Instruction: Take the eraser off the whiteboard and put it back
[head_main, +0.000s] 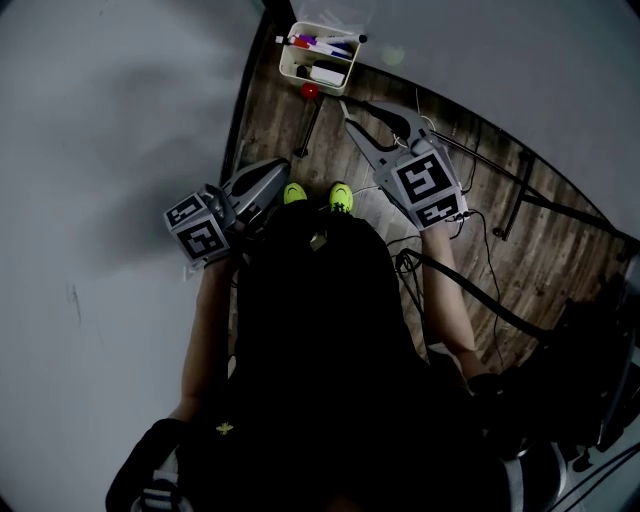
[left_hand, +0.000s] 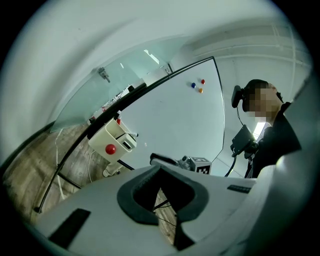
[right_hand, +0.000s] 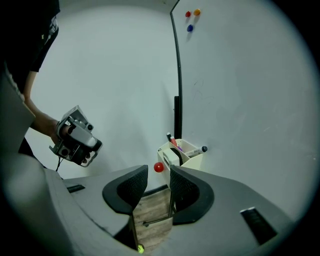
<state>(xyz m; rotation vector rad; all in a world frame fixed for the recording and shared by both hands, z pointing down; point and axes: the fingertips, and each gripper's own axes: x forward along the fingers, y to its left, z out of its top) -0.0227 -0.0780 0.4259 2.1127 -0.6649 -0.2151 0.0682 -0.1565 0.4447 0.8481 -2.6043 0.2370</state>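
A cream holder (head_main: 318, 55) (right_hand: 184, 152) (left_hand: 112, 140) hangs at the lower corner of the whiteboard (right_hand: 240, 90) (left_hand: 175, 120). It holds markers and a white block with a dark band (right_hand: 171, 156), which looks like the eraser. A red magnet (right_hand: 158, 168) (head_main: 310, 90) sits on the holder's front. My right gripper (right_hand: 159, 172) (head_main: 372, 122) points at the holder from a short way off, open, with nothing between its pads. My left gripper (left_hand: 160, 169) (head_main: 283, 165) is further left and back, its tips together and empty. It appears in the right gripper view (right_hand: 75, 137), held in a hand.
Three small magnets (right_hand: 190, 17) cling high on the board. The board's black stand legs (head_main: 520, 195) and cables (head_main: 470, 290) cross the wood floor (head_main: 300, 140). A plain wall (head_main: 100, 150) runs along the left. My green shoes (head_main: 340, 197) are below the grippers. Dark gear (head_main: 590, 380) stands at the right.
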